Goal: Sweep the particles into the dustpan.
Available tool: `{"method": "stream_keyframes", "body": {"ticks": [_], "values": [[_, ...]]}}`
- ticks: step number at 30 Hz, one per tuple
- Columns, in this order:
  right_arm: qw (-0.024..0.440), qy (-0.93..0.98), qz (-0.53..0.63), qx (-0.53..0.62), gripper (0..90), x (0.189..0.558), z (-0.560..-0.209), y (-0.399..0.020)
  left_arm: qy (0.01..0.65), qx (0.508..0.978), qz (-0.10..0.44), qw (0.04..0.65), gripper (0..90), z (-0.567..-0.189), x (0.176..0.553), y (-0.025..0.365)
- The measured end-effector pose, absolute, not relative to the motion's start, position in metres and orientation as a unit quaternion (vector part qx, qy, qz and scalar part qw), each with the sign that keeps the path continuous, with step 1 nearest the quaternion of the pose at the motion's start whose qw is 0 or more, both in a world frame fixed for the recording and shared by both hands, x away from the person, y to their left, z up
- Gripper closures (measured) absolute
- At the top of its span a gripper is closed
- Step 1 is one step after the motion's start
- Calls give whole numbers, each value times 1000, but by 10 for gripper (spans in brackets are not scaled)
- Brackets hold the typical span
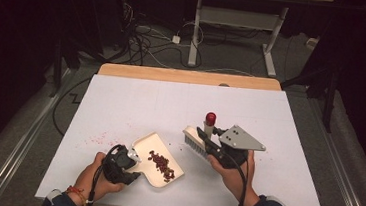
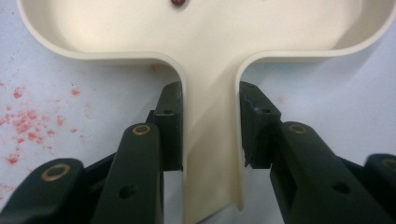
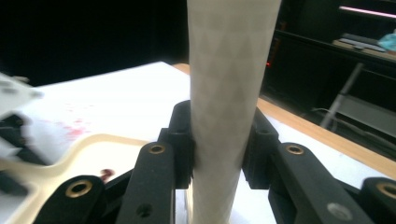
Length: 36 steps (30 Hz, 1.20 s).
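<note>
A cream dustpan (image 1: 146, 143) lies on the white table near the front, holding a heap of dark red beans (image 1: 161, 164). My left gripper (image 1: 133, 166) is shut on the pan's handle (image 2: 210, 140), with both pads pressed against its sides. My right gripper (image 1: 212, 148) is shut on the white handle (image 3: 229, 70) of a brush (image 1: 195, 140). The brush is off the table just right of the pan, its bristle head pointing left and its red cap (image 1: 210, 118) pointing up. In the right gripper view the pan (image 3: 93, 149) with one bean (image 3: 106, 174) lies below left.
Red crumbs (image 1: 98, 138) are scattered on the white table top (image 1: 171, 102) left of the pan, also seen as red crumbs (image 2: 23, 126) beside the left jaw. A wooden edge (image 1: 188, 76) runs along the far side. Cables and a desk frame stand on the floor beyond.
</note>
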State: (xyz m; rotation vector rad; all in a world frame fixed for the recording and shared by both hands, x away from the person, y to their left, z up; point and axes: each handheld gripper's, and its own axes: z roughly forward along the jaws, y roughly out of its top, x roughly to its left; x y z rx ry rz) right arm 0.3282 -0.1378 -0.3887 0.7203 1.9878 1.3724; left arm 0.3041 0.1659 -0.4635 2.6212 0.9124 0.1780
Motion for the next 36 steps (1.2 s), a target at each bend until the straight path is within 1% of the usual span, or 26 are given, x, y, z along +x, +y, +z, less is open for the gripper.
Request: {"method": "stream_keyframes", "body": {"ticks": [4, 7, 8, 9, 10, 12, 13, 17, 21, 23, 29, 33, 36], "values": [[314, 751, 514, 269, 697, 354, -400, -122, 326, 926, 56, 184, 637, -464, 305, 167], [312, 751, 517, 268, 697, 361, -404, -117, 325, 926, 54, 185, 637, -464, 306, 168], [302, 754, 518, 267, 697, 361, -404, -111, 325, 926, 53, 185, 637, -464, 306, 168], [302, 754, 518, 267, 697, 361, -404, -111, 325, 926, 53, 185, 637, -464, 306, 168], [291, 760, 521, 256, 697, 357, -404, -102, 325, 926, 52, 185, 637, -464, 307, 168], [285, 765, 520, 251, 696, 354, -405, -97, 326, 926, 52, 185, 638, -464, 307, 168], [277, 773, 518, 240, 695, 346, -406, -87, 326, 926, 52, 184, 637, -464, 307, 168], [259, 774, 527, 237, 695, 335, -405, -78, 326, 926, 54, 183, 637, -464, 306, 167], [226, 773, 548, 227, 697, 316, -401, -73, 326, 926, 54, 184, 637, -464, 306, 167], [222, 771, 553, 223, 697, 313, -399, -73, 326, 926, 55, 183, 637, -464, 306, 167], [232, 760, 567, 216, 697, 304, -384, -83, 327, 925, 55, 184, 637, -464, 306, 167], [253, 755, 562, 223, 697, 307, -380, -95, 327, 925, 56, 184, 637, -464, 306, 167], [279, 760, 541, 227, 697, 313, -384, -101, 329, 924, 56, 185, 637, -464, 306, 167]]}}
